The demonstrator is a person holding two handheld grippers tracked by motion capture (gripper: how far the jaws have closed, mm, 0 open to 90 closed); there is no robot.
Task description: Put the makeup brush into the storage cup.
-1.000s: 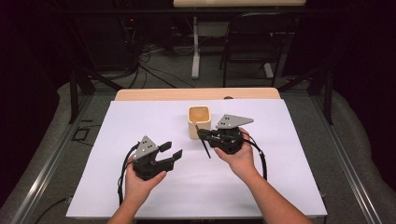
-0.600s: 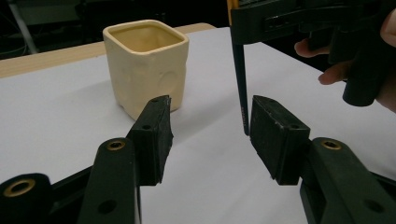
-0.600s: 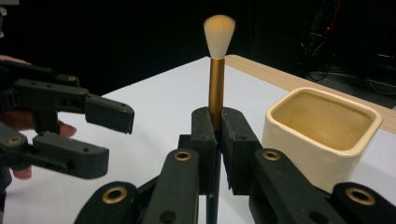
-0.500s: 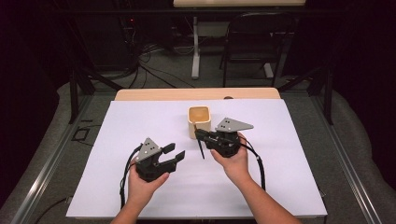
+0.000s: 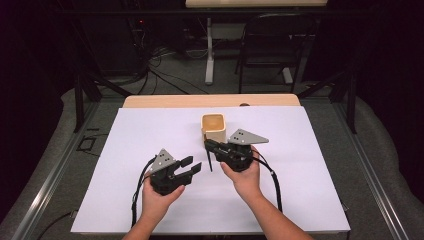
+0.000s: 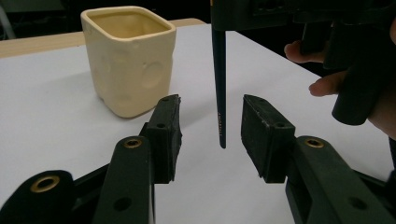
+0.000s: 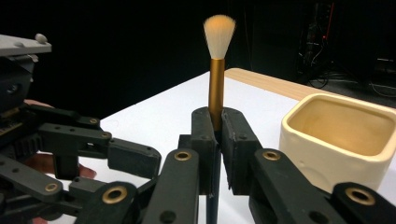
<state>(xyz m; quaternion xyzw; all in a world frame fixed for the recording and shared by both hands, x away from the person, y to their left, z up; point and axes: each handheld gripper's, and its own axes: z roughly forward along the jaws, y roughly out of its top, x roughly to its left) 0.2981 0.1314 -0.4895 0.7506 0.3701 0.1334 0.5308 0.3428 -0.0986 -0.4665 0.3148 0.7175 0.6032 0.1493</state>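
Observation:
A make-up brush with a dark handle [image 6: 219,93], a gold ferrule [image 7: 215,84] and white bristles stands upright. My right gripper [image 7: 214,121] [image 5: 207,145] is shut on it just below the ferrule, and the handle hangs down towards the white sheet. My left gripper [image 6: 210,112] [image 5: 192,165] faces it from the left. Its jaws have just been closing and stand on either side of the handle's lower end, their pads clear of it. A cream square cup [image 5: 214,127] [image 6: 128,56] [image 7: 341,135] stands empty just behind the brush.
A white sheet [image 5: 300,190] covers the wooden table [image 5: 150,101]. Beyond the table stand a dark chair [image 5: 272,45] and cables on the floor. Cables trail from both grippers towards the near edge.
The left gripper's jaws have narrowed around the brush handle's lower end. The brush and right gripper have drifted slightly left. Both hands stay almost where they were.

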